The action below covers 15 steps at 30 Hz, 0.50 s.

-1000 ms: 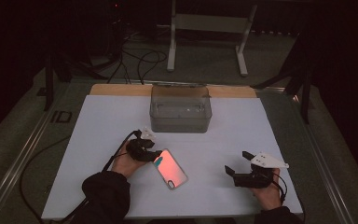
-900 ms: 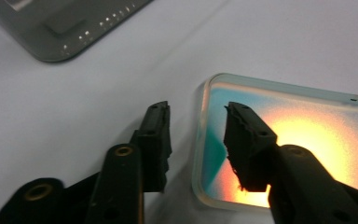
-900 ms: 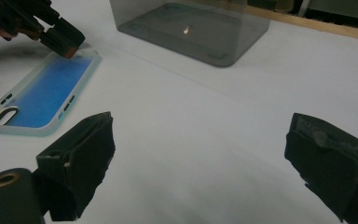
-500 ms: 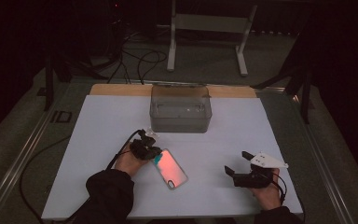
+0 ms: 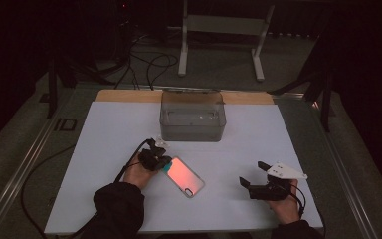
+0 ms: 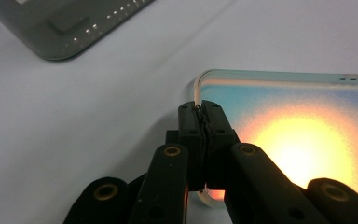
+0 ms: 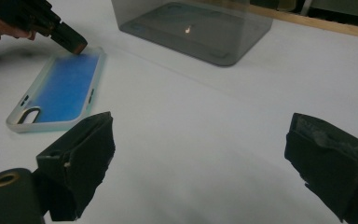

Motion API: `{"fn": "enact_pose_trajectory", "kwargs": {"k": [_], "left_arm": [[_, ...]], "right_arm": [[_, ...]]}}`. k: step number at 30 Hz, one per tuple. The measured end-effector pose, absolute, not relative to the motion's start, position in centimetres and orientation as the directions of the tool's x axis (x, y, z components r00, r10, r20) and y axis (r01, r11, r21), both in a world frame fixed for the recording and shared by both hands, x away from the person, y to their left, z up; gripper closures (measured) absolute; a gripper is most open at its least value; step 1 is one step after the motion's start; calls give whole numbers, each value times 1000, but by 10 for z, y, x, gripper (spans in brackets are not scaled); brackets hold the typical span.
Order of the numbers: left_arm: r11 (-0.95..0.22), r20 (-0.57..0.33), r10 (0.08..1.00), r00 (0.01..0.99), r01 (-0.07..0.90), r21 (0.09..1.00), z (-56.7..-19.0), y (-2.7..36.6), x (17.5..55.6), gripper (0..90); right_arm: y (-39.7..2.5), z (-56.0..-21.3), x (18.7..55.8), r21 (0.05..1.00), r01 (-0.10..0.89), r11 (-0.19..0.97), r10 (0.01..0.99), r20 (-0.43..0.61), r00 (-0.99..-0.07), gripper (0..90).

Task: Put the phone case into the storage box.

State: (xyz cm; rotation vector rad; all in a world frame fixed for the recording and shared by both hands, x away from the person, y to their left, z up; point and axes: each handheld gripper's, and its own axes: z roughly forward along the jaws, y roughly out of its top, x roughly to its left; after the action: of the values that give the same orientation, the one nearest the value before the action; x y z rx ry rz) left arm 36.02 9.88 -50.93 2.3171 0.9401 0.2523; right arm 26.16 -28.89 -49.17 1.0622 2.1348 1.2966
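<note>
A phone case (image 5: 184, 177) with a clear rim and a glowing orange-pink back lies flat on the white table (image 5: 104, 149). My left gripper (image 5: 162, 162) is at the case's upper-left end. In the left gripper view the case (image 6: 298, 121) fills the right side, and the left gripper (image 6: 201, 111) is shut on the clear rim at its corner. My right gripper (image 5: 252, 174) rests at the front right, apart from the case. Its jaws stand wide open in the right gripper view (image 7: 205, 140), with nothing between them. There the case (image 7: 65, 88) looks blue, with the left gripper (image 7: 72, 44) at its far end.
A clear grey plastic box (image 5: 193, 117) stands at the back middle of the table, just beyond the case. A wooden strip (image 5: 124, 95) runs along the far edge. Cables and a metal stand (image 5: 219, 25) lie on the floor behind.
The left hand has shifted very slightly at the case's end. The case and the right gripper have stayed where they were.
</note>
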Motion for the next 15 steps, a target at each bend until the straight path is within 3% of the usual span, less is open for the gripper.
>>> {"fn": "enact_pose_trajectory", "kwargs": {"k": [15], "left_arm": [[-469, -50, 726, 685, 548, 693, -488, 110, 355, 895]], "right_arm": [[-286, -492, 262, 877, 397, 270, 779, 44, -625, 82]]}}
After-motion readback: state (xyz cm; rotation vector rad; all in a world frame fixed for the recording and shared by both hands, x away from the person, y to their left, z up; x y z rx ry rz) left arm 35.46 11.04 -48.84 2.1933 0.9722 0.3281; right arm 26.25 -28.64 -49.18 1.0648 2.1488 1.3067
